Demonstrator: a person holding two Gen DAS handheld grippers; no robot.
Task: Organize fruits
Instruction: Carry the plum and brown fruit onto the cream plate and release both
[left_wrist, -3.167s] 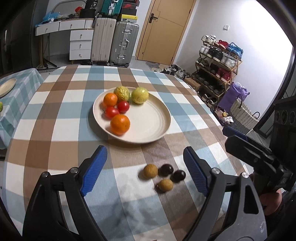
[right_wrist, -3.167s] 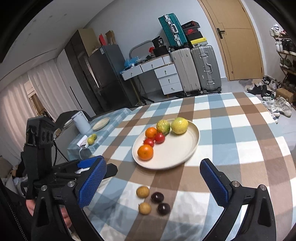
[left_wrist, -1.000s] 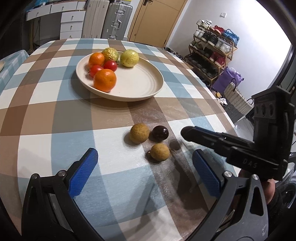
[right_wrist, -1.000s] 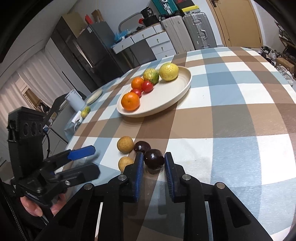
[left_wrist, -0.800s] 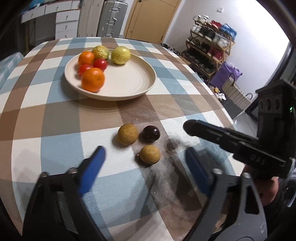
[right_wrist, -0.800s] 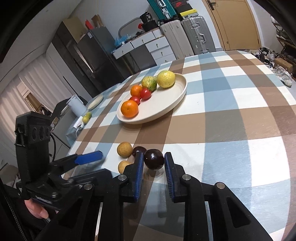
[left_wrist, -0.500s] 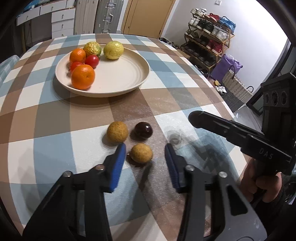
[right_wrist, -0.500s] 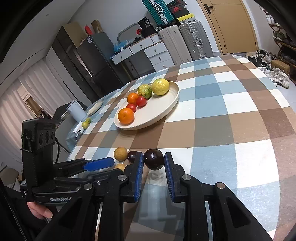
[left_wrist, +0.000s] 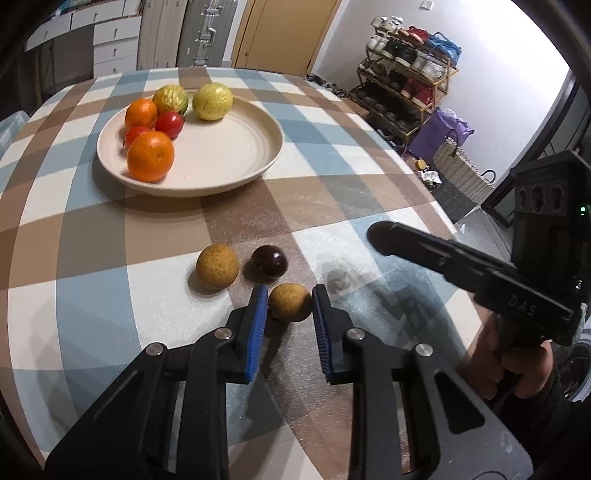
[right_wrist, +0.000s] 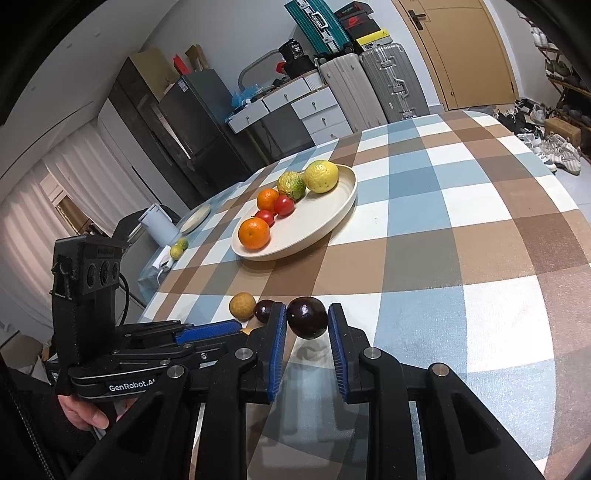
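A cream plate (left_wrist: 236, 155) (right_wrist: 332, 214) holds two oranges, two tomatoes, a green-yellow fruit and a yellow fruit. On the checked tablecloth lie a tan round fruit (left_wrist: 217, 266) (right_wrist: 242, 305) and a dark purple fruit (left_wrist: 269, 263) (right_wrist: 264, 311). My left gripper (left_wrist: 287, 305) is shut on a second tan fruit (left_wrist: 290, 302) resting on the cloth. My right gripper (right_wrist: 306, 322) is shut on another dark purple fruit (right_wrist: 307, 322) and holds it above the table; the gripper also shows in the left wrist view, at the right.
The table's round edge runs close on the right (left_wrist: 436, 199). A shoe rack (left_wrist: 406, 92) and a wicker basket (left_wrist: 461, 173) stand beyond it. Suitcases (right_wrist: 373, 85), drawers and a fridge line the far wall. A side table with a small plate (right_wrist: 195, 218) lies to the left.
My left gripper moved forward and shut on the near tan fruit. My right gripper, holding the dark purple fruit, lifted it off the cloth and drew back a little.
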